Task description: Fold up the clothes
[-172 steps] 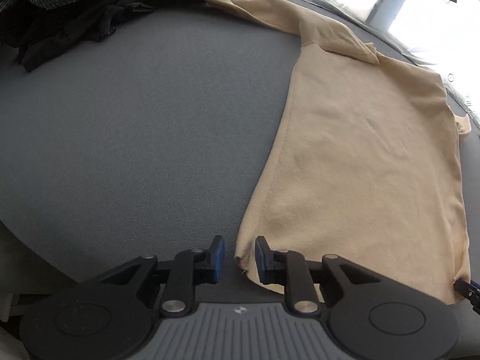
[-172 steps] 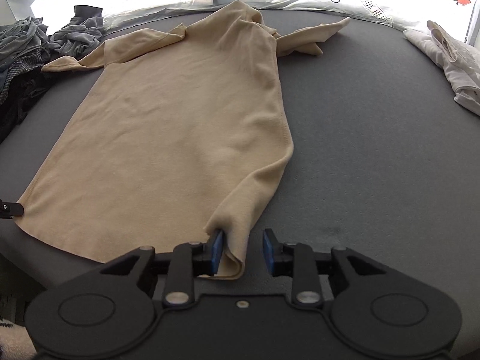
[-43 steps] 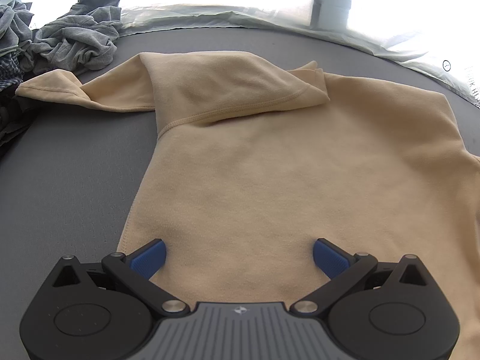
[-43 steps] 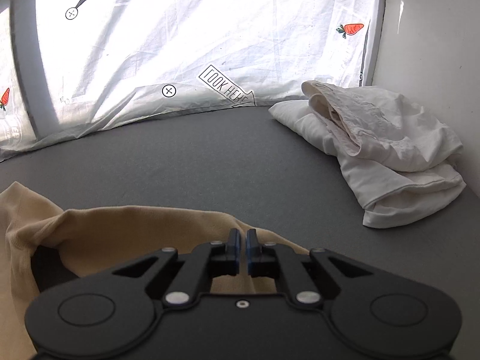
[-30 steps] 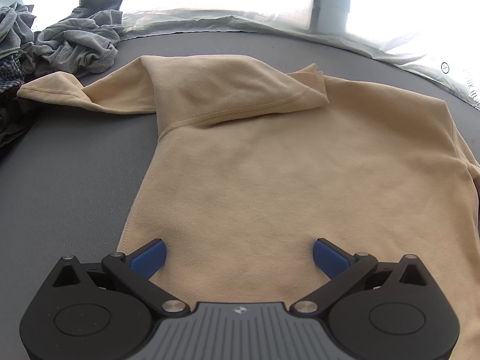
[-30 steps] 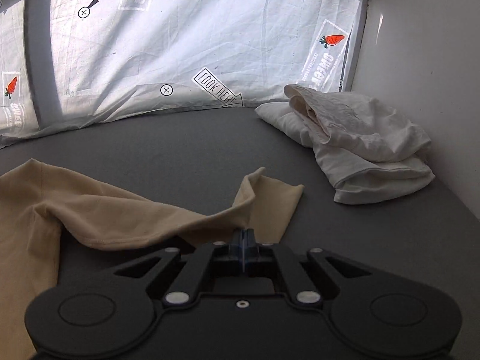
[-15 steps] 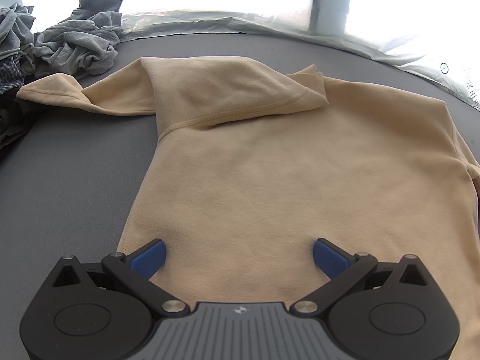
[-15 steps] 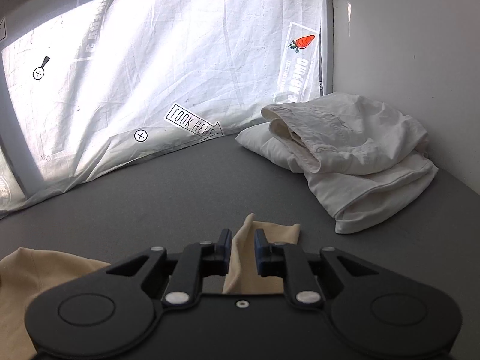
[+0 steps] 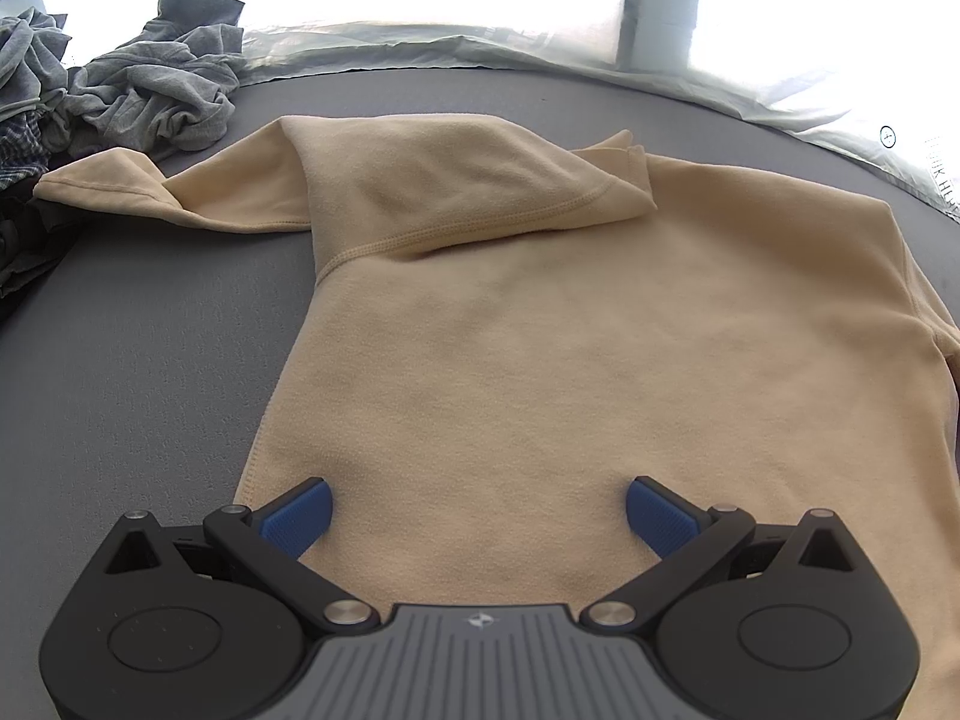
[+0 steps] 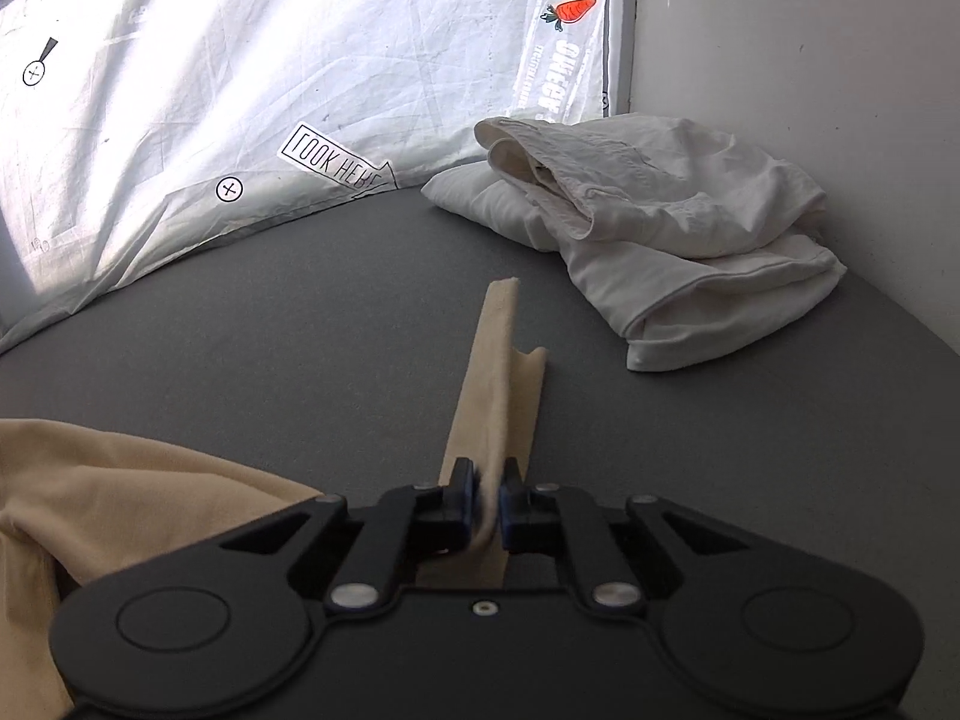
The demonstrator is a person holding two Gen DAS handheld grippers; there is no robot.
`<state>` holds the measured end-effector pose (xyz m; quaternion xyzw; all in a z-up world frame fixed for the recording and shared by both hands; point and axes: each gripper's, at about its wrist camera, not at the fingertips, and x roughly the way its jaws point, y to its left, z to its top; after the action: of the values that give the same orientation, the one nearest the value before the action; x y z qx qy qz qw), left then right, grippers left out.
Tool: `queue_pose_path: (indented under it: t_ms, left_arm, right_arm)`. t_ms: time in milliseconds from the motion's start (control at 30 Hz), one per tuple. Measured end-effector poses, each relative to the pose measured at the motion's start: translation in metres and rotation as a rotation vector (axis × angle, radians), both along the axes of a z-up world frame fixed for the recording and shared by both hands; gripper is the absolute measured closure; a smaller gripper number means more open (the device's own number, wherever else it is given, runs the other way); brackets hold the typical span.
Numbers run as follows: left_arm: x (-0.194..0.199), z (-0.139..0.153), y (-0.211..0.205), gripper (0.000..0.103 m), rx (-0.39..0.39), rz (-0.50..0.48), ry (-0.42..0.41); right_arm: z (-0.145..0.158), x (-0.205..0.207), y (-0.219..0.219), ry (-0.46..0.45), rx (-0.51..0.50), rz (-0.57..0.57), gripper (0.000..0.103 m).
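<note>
The step in hand looks like the sleeve fold: the tan shirt (image 9: 540,360) lies spread on the gray table (image 9: 150,360), and its right sleeve (image 10: 498,372) is drawn out straight, away from the body, toward the folded white clothes (image 10: 648,240) in the corner. The right gripper (image 10: 485,504) has its jaws clenched on that sleeve partway along, with the cuff end lying free on the table beyond them. Judging from this, the next move calls for carrying the sleeve back across the body of the shirt and laying it flat, while the other side holds the cloth from sliding.

The left gripper (image 9: 477,510) sits low over the hem end of the shirt, pointing up the body toward the collar, its jaws released and spread wide with both blue pads (image 9: 297,516) on or just above the cloth; I cannot tell if they press down. The other sleeve (image 9: 150,192) lies out to the left, near a heap of gray clothes (image 9: 150,96).
</note>
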<state>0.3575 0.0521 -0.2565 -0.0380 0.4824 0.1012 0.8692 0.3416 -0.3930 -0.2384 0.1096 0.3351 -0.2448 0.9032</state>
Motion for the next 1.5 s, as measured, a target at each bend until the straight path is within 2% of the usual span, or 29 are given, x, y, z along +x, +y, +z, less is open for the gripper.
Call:
queue_pose_path:
  t_ms: [67,267,333,400,533,600,700,767,800,867,967,1033,1067,1100,1167,1233,1333,1500]
  left_arm:
    - [0.0,0.0,0.0,0.0,0.001,0.001,-0.002]
    - [-0.001,-0.001,-0.001,0.0,0.003,0.0,-0.007]
    - [-0.001,-0.001,0.0,0.0,0.003,-0.002,-0.007]
    - [-0.001,-0.001,0.0,0.0,0.003,-0.004,-0.007]
    - [-0.001,-0.001,0.001,0.0,0.003,-0.007,-0.007]
    - [-0.001,-0.001,0.001,0.0,0.004,-0.006,-0.009]
    - [-0.002,-0.002,0.0,0.0,0.006,-0.005,-0.013]
    - [-0.002,-0.002,0.0,0.0,0.006,-0.006,-0.014]
    - [-0.002,-0.002,0.0,0.0,0.006,-0.007,-0.015]
    - [-0.002,-0.002,0.001,0.0,0.006,-0.008,-0.016]
    - [-0.003,-0.002,0.001,0.0,0.007,-0.009,-0.017]
    - [-0.003,-0.002,0.001,0.0,0.008,-0.01,-0.018]
    - [-0.004,-0.002,0.001,0.0,0.008,-0.01,-0.018]
    - [-0.004,-0.002,0.001,0.0,0.008,-0.01,-0.019]
    - [-0.004,-0.002,0.001,0.0,0.008,-0.011,-0.019]
    - [-0.004,-0.002,0.001,0.0,0.009,-0.013,-0.02]
    - [-0.004,-0.002,0.002,0.0,0.01,-0.014,-0.024]
    - [-0.004,-0.002,0.003,0.0,0.01,-0.015,-0.028]
  right_arm:
    - [0.005,-0.021,-0.004,-0.025,0.007,-0.063,0.094]
    - [-0.015,-0.061,-0.016,0.055,0.104,-0.137,0.087]
    - [-0.016,-0.067,-0.018,0.06,0.114,-0.165,0.08]
    - [-0.014,-0.071,-0.02,0.055,0.113,-0.204,0.068]
    - [-0.004,-0.079,-0.038,0.035,0.069,-0.325,0.059]
    - [-0.004,-0.083,-0.051,0.028,0.068,-0.382,0.05]
    - [-0.011,-0.086,-0.071,0.04,0.118,-0.441,0.049]
    - [-0.018,-0.087,-0.081,0.042,0.179,-0.444,0.048]
    - [-0.02,-0.087,-0.082,0.039,0.194,-0.425,0.041]
    - [-0.021,-0.084,-0.079,0.031,0.181,-0.349,0.032]
    - [-0.024,-0.078,-0.07,0.064,0.138,-0.279,0.031]
    - [-0.024,-0.075,-0.063,0.085,0.086,-0.237,0.047]
    - [-0.023,-0.077,-0.062,0.077,0.072,-0.215,0.072]
    - [-0.021,-0.077,-0.061,0.073,0.061,-0.207,0.102]
    - [-0.017,-0.079,-0.066,0.071,0.034,-0.214,0.101]
    - [-0.013,-0.087,-0.074,0.065,-0.019,-0.272,0.102]
    - [-0.016,-0.096,-0.09,0.073,-0.009,-0.315,0.102]
    - [-0.022,-0.096,-0.088,0.14,-0.025,-0.312,0.1]
